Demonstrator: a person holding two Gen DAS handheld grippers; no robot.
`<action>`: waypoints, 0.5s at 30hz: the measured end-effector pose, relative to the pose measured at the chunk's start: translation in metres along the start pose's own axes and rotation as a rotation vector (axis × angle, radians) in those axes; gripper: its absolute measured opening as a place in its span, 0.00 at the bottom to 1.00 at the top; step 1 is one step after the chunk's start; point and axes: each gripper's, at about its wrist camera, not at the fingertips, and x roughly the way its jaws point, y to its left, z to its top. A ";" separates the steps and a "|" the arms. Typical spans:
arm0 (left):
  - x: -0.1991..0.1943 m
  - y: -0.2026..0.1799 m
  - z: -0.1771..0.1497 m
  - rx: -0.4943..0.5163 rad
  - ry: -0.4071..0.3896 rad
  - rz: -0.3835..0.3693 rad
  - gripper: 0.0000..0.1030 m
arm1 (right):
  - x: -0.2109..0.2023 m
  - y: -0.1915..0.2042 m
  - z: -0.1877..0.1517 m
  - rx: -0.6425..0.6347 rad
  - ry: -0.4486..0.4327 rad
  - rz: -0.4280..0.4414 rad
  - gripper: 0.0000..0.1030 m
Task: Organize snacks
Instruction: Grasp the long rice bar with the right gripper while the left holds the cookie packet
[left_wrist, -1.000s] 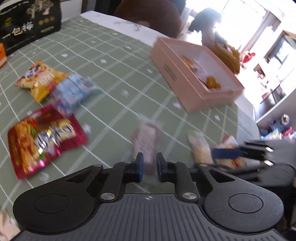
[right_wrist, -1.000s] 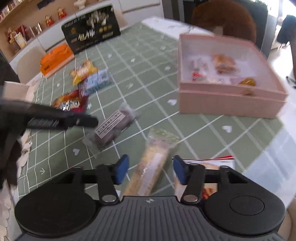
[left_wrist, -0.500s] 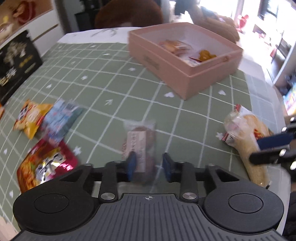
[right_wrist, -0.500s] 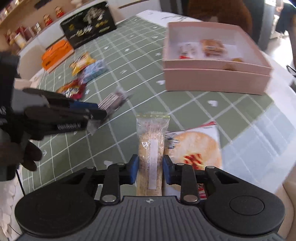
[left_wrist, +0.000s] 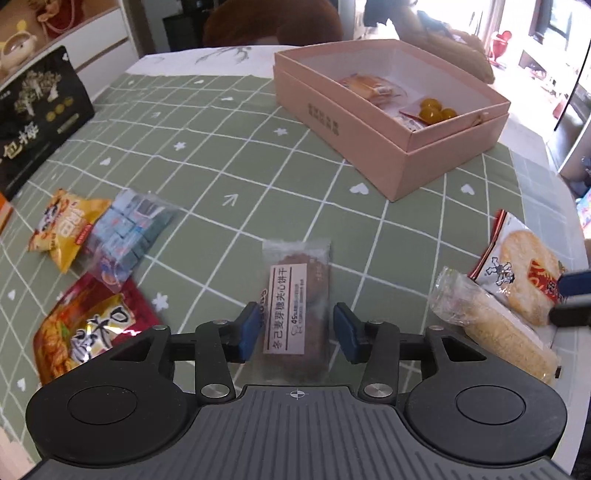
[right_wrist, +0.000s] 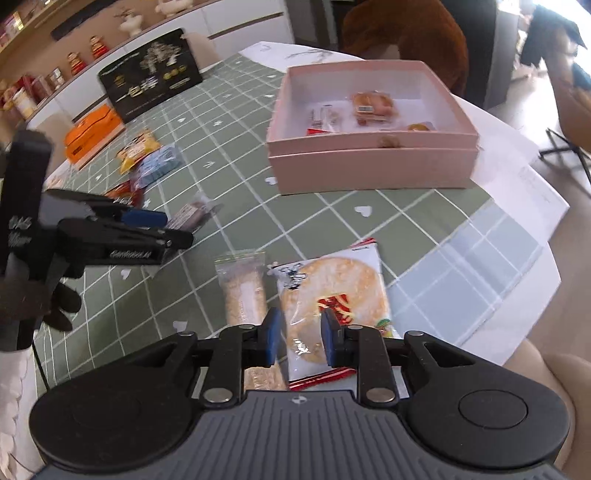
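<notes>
On green checked surface: my left tool straddles brown biscuit pack, jaws just widened, pads clear of wrapper, pack lying flat. My right tool over round rice cracker pack, jaws narrowed; grip or not, cannot tell. Crumb bar pack just beside it. Pink box beyond, some snacks inside.

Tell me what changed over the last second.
The left gripper has just been opening and now straddles the brown biscuit packet. The right gripper has just been closing, shifting from the grain bar to over the rice cracker packet. The pink box stayed put.
</notes>
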 end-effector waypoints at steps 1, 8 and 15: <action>0.001 0.001 0.001 -0.007 -0.003 -0.017 0.49 | 0.002 0.004 0.000 -0.017 0.007 0.010 0.32; 0.003 0.013 0.006 -0.078 -0.016 -0.078 0.45 | 0.033 0.033 0.007 -0.124 0.041 0.029 0.41; -0.006 -0.006 -0.005 -0.070 -0.002 -0.046 0.38 | 0.043 0.052 0.004 -0.232 0.105 0.044 0.33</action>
